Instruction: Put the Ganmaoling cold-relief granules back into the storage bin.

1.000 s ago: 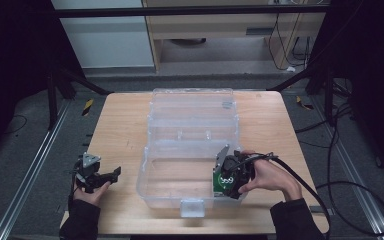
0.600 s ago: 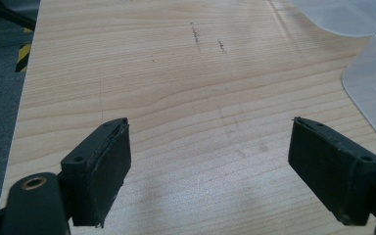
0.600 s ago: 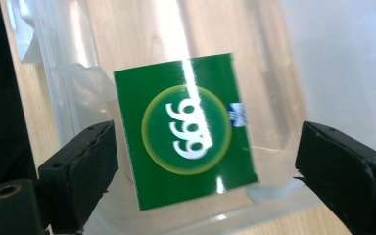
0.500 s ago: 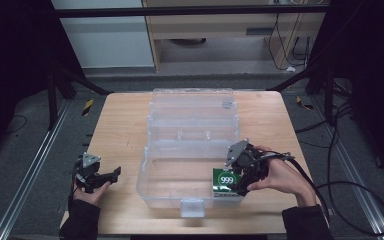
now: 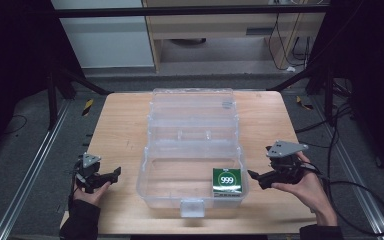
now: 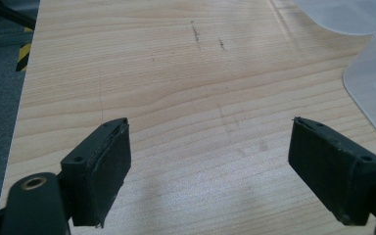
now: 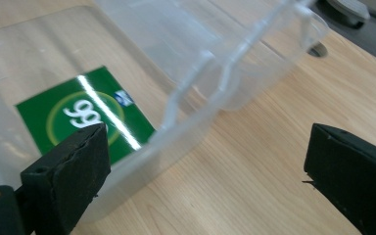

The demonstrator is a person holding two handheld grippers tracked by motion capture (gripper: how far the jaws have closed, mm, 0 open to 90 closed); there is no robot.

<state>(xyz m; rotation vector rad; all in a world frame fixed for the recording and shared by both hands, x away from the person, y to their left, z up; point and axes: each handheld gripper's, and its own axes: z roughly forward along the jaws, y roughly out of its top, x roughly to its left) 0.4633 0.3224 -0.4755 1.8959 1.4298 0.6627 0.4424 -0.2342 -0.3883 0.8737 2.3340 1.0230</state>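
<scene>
While both grippers, left [image 5: 111, 174] and right [image 5: 254, 175], gape empty beside the clear box [image 5: 192, 165], the green carton [image 5: 227, 180] inside looks light, stiff, best pinched across its flat sides.

This looks like a lab or recording room rather than a home: a bare wooden tabletop [image 5: 125, 125] stands alone on a grey carpeted floor [image 5: 20, 165] inside a dark frame of metal struts [image 5: 55, 95]. Aluminium rails [image 5: 27, 175] run along the floor at 9 and 3 o'clock, black cables [image 5: 350, 185] trail at 3 o'clock, and plain cabinets [image 5: 105, 35] stand at 12 o'clock.
</scene>
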